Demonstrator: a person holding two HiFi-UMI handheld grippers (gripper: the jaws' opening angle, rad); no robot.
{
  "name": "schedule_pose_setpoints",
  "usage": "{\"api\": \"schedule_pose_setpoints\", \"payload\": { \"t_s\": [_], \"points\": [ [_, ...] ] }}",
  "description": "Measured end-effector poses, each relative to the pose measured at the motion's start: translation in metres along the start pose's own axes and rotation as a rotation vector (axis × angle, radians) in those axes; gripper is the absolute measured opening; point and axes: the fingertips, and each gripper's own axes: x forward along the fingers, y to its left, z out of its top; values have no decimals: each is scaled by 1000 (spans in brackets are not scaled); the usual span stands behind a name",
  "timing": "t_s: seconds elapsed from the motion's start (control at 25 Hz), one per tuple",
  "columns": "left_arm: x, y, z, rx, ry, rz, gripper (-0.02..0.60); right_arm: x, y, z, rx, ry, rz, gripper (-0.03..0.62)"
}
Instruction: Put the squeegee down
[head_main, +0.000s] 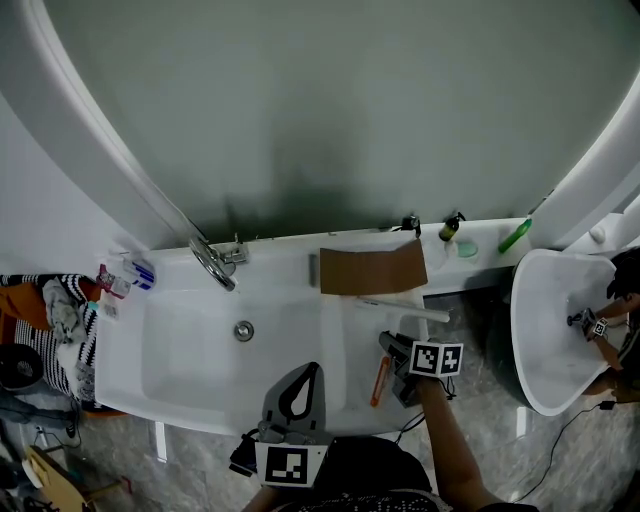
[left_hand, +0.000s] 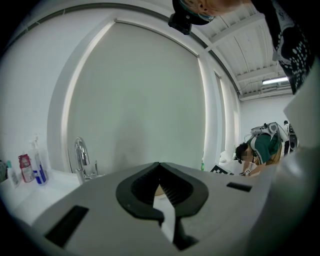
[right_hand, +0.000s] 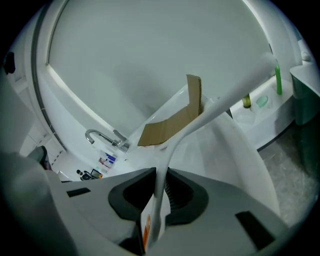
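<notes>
We note right gripper (right_hand: 160, 172) clamped on white squeegee (right_hand: 175, 140) handle | blade beside cardboard (head_main: 372, 270), right of sink (head_main: 190, 360) | left gripper (left_hand: 159, 166) jaws together, empty

You face a grey arched wall panel (head_main: 330, 110) above a white basin (head_main: 200, 350), with grey marbled floor (head_main: 480, 330) alongside.

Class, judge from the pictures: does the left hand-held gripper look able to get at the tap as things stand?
Probably yes. The left hand-held gripper, shut and empty, sits by the front edge of the basin, and only that open basin lies between it and the tap.
</notes>
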Motion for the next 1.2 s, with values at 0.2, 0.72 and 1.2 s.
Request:
{"api": "schedule_pose_setpoints", "payload": {
  "t_s": [0.2,0.72,1.2],
  "points": [
    [2,2,-1,-1,6,0,5,2,-12,-3,81,-9,-3,51],
    [1,0,-4,-9,14,-15,5,4,-16,-6,-7,27,-100,63],
    [-3,1,0,-11,2,-27,5,-13,-15,-4,-40,3,-169,123]
  ]
}}
